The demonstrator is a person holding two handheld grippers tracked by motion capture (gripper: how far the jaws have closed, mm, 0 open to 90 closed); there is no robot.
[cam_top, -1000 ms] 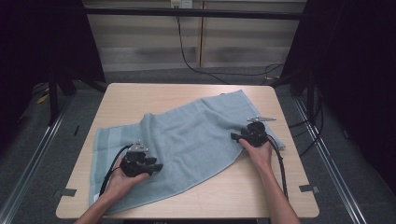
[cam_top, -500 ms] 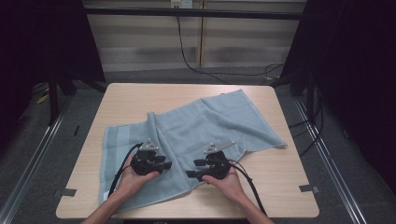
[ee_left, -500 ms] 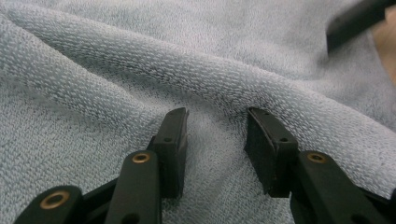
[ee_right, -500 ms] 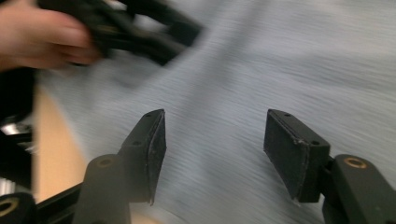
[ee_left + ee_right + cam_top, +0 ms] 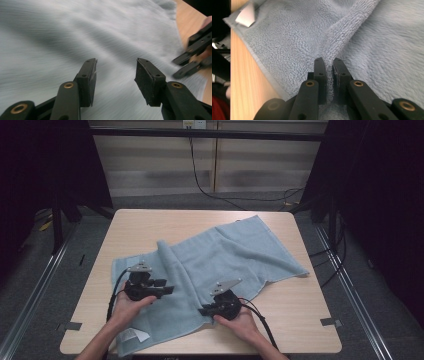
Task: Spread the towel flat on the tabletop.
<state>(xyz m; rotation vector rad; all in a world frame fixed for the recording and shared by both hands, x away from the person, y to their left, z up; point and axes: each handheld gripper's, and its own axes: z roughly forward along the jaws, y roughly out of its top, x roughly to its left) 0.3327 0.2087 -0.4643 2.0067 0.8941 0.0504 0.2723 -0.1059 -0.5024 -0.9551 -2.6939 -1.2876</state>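
One worktop (image 5: 150,227), pale wood, square with rounded corners, fills the middle of the high view; bare board shows along its top edge, its left side and its lower right corner.

One towel (image 5: 235,252), light blue terry, lies spread aslant across the worktop, from the lower left of the high view up toward the right of centre. A raised ridge of cloth runs through it, left of centre. Its lower left corner reaches the near edge of the worktop.

Two hands come in from the bottom of the high view, each with a claw, both over the lower part of the towel and near each other.

Left claw (image 5: 167,287), lower left of centre in the high view. In the left gripper view (image 5: 115,77) its jaws stand apart with nothing between them, above blurred towel cloth; they have just been opening. Grey plate on top; black cable loops down by the wrist.

Right claw (image 5: 204,310), just below centre in the high view, at the near edge of the towel. In the right gripper view (image 5: 329,68) its jaws are nearly together, pinching a fold of towel that rises as a ridge away from the pads; they have just been closing. Grey plate on top.

One white label (image 5: 134,335), at the towel's lower left corner in the high view; seen also at the upper left of the right gripper view.
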